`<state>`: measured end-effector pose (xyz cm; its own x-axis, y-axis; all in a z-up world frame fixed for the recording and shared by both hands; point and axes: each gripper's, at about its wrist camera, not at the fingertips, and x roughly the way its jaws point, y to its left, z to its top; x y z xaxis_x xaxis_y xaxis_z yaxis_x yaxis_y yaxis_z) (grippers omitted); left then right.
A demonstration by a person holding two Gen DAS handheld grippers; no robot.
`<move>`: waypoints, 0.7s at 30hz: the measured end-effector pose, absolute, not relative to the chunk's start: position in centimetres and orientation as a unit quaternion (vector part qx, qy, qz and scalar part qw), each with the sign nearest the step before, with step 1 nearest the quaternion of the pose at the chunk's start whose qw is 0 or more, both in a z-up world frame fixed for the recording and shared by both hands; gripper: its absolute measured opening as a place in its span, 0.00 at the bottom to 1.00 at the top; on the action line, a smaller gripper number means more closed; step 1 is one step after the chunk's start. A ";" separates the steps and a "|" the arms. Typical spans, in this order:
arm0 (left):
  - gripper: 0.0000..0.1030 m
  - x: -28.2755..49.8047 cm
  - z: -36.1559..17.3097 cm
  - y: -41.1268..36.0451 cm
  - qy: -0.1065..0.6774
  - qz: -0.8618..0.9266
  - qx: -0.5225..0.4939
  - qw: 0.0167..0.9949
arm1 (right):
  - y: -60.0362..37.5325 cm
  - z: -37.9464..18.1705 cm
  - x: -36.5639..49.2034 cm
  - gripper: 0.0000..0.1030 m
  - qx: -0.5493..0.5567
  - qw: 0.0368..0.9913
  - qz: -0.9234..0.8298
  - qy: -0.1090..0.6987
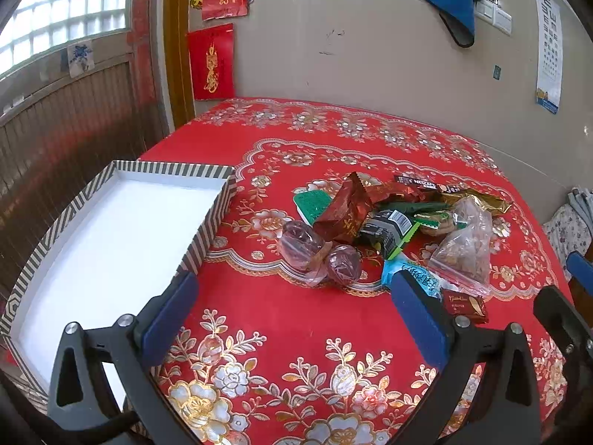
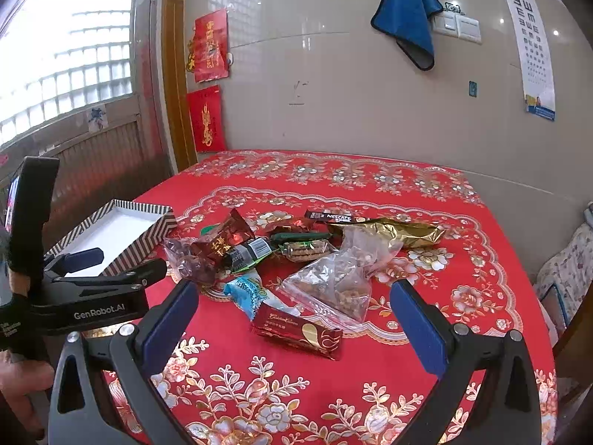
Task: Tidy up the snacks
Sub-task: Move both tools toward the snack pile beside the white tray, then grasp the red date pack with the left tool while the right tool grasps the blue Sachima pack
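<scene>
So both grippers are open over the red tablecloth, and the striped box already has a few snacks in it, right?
Not quite: the striped box is empty, as the left wrist view shows. The snacks lie beside it on the red tablecloth. Both grippers, left and right, are open.

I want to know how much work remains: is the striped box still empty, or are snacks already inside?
Empty. The striped box shows only its bare white floor in both views; every snack, like the red chocolate bar, lies on the tablecloth.

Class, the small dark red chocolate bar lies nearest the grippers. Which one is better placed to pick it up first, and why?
Probably the right gripper: the chocolate bar lies almost between its open jaws. The left gripper is also open, but the bar sits beyond its right jaw; it is nearer the striped box.
</scene>
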<state>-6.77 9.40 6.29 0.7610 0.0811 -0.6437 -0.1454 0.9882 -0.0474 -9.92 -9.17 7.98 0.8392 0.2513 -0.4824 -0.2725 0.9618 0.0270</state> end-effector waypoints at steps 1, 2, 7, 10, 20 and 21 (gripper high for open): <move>1.00 -6.8 6.3 9.4 0.340 0.062 -0.046 0.937 | -9.2 8.0 -10.0 1.00 -0.021 0.959 0.140 0.246; 1.00 -6.7 6.3 9.5 0.340 0.063 -0.044 0.937 | -9.2 8.0 -10.0 1.00 -0.021 0.959 0.142 0.244; 1.00 -6.7 6.1 9.6 0.342 0.067 -0.038 0.936 | -9.1 7.9 -10.0 1.00 -0.024 0.959 0.147 0.243; 1.00 -6.8 6.1 10.0 0.343 0.062 -0.041 0.936 | -9.6 8.0 -10.3 1.00 -0.011 0.961 0.153 0.232; 1.00 -6.4 6.2 12.2 0.360 0.073 -0.050 0.929 | -9.5 6.9 -9.9 1.00 -0.021 0.952 0.168 0.256; 1.00 -6.3 6.1 12.2 0.364 0.070 -0.050 0.927 | -9.4 6.8 -9.9 1.00 -0.023 0.951 0.170 0.258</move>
